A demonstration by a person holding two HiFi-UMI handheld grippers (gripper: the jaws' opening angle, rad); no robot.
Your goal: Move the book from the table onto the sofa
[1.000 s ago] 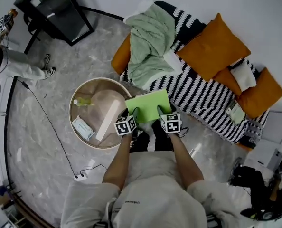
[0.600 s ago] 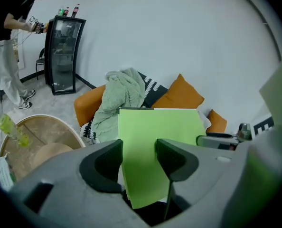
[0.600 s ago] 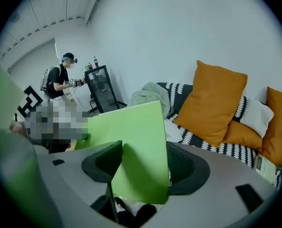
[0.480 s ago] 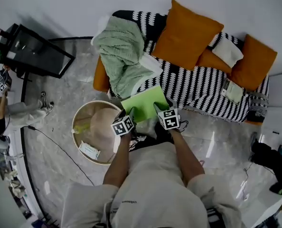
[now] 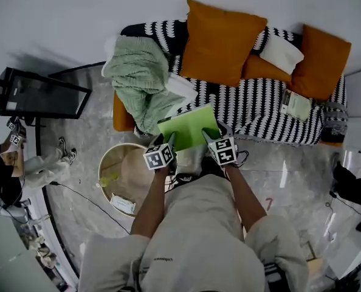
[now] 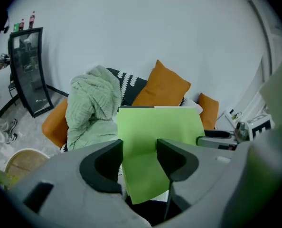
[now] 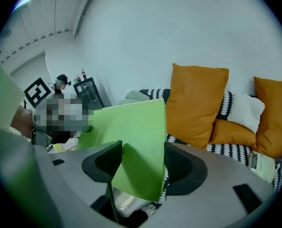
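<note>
A thin light-green book (image 5: 189,126) is held in the air between both grippers, in front of the black-and-white striped sofa (image 5: 262,111). My left gripper (image 5: 170,146) is shut on the book's near left corner, and my right gripper (image 5: 209,140) is shut on its near right corner. In the left gripper view the green book (image 6: 157,132) runs between the two dark jaws, with the sofa (image 6: 129,87) behind. The right gripper view shows the book (image 7: 131,134) clamped between the jaws, tilted edge-up. The round wooden table (image 5: 124,172) lies below and to the left.
Orange cushions (image 5: 220,41) and a white pillow (image 5: 281,53) lean on the sofa back; a green blanket (image 5: 141,78) is heaped on its left end. A booklet (image 5: 296,105) lies on the sofa's right part. A black glass stand (image 5: 41,96) and another person (image 5: 10,172) are at left.
The person has turned and stepped toward the sofa, carrying the book off the round table. The table has slid down-left in view and the sofa now lies straight ahead.
</note>
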